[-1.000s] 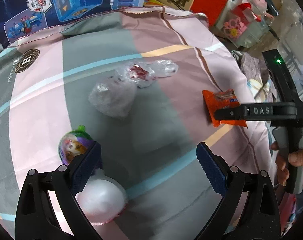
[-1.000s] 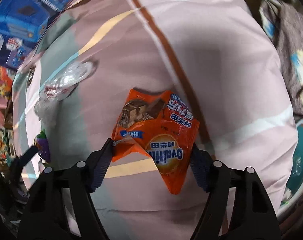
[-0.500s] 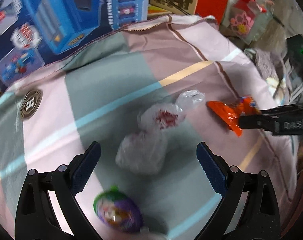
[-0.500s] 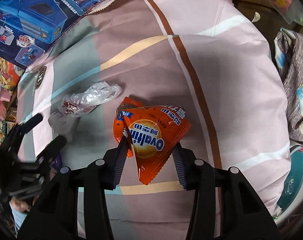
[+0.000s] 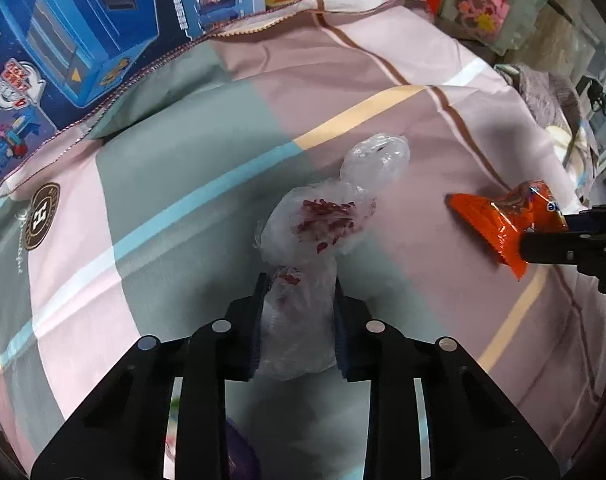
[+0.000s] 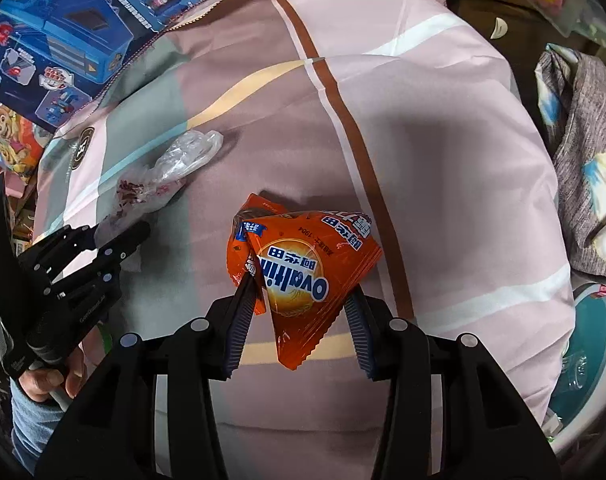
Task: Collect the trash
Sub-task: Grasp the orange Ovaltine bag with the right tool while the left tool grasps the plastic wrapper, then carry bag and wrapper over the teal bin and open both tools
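A crumpled clear plastic bag (image 5: 323, 232) with red print lies on the striped pink and grey cloth (image 5: 183, 168). My left gripper (image 5: 299, 312) is shut on the bag's near end. An orange Ovaltine wrapper (image 6: 303, 268) is pinched in my right gripper (image 6: 299, 312) and held a little above the cloth. The wrapper (image 5: 499, 216) and the right gripper also show at the right edge of the left wrist view. The left gripper (image 6: 115, 240) and the bag (image 6: 171, 164) show at the left of the right wrist view.
Blue toy boxes (image 5: 63, 40) stand behind the cloth. A grey garment (image 6: 583, 152) and a teal basin (image 6: 583, 352) are off the cloth's right side. A purple egg-shaped toy (image 5: 239, 452) lies under my left gripper.
My left gripper moved forward from the egg toys to the plastic bag and shut on it. My right gripper closed on the orange wrapper and lifted it off the cloth.
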{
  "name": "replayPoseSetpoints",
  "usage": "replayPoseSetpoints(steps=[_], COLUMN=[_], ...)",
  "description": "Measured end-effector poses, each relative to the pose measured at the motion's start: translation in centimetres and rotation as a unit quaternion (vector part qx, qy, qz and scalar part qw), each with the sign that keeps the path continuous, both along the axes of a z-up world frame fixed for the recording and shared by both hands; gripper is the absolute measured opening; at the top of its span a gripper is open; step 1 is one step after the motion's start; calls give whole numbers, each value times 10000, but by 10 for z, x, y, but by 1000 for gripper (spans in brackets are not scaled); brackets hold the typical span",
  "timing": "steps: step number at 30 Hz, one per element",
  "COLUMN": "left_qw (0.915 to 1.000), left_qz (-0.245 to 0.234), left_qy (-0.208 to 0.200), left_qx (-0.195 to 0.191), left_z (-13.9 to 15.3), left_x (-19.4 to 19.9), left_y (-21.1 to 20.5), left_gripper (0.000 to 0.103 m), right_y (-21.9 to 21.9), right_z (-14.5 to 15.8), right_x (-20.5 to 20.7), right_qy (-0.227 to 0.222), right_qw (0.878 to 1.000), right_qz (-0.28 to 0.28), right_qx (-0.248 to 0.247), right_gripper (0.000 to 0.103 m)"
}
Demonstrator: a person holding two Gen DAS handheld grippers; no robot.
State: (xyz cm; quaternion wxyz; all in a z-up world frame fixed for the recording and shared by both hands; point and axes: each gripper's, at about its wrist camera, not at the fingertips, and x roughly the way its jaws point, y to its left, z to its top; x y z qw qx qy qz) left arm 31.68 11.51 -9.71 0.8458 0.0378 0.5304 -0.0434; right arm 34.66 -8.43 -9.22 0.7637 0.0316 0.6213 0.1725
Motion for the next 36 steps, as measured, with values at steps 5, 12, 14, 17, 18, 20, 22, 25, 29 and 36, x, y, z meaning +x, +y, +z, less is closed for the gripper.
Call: replayPoseSetpoints(steps=[5, 12, 14, 17, 18, 20, 22, 25, 29, 36], left_qw=[9995, 9979, 9977, 9974, 9972, 9967, 9961, 9949, 9929, 9886], left_qz=[100, -7, -84, -203, -235, -321, -412, -613, -874, -1289], left_qy=[-64, -192, -204, -233, -243, -277, -294, -348, -387, -252], left_qx=[-302, -621, -637, -657, -671, -694, -720, -724, -712, -734], left_z=[14, 41, 48, 56, 59, 65, 70, 79, 88, 91], left_x=[-23, -56, -66, -76, -78, -83, -87, -93, -99, -102], left_y=[-10, -34, -46, -64, -70, -86, -101, -129, -167, -234], left_gripper=[28, 28, 28, 28, 28, 28, 28, 28, 28, 28], right_y=[-11, -40, -53, -76, -87, -103, -124, -158, -197, -268], right_z=[5, 21, 28, 37, 41, 47, 54, 64, 72, 73], right_x=[-13, -37, -44, -55, -60, -68, -77, -89, -103, -129], right_qy=[-31, -169, -219, -321, -366, -424, -510, -634, -759, -880], right_qw=[9999, 9990, 9985, 9973, 9967, 9956, 9939, 9909, 9868, 9770], right_qz=[-8, -162, -247, -400, -471, -582, -728, -946, -1197, -1704], right_qx=[129, 388, 446, 524, 556, 606, 656, 716, 777, 937], right_gripper=[43, 43, 43, 43, 43, 43, 43, 43, 43, 43])
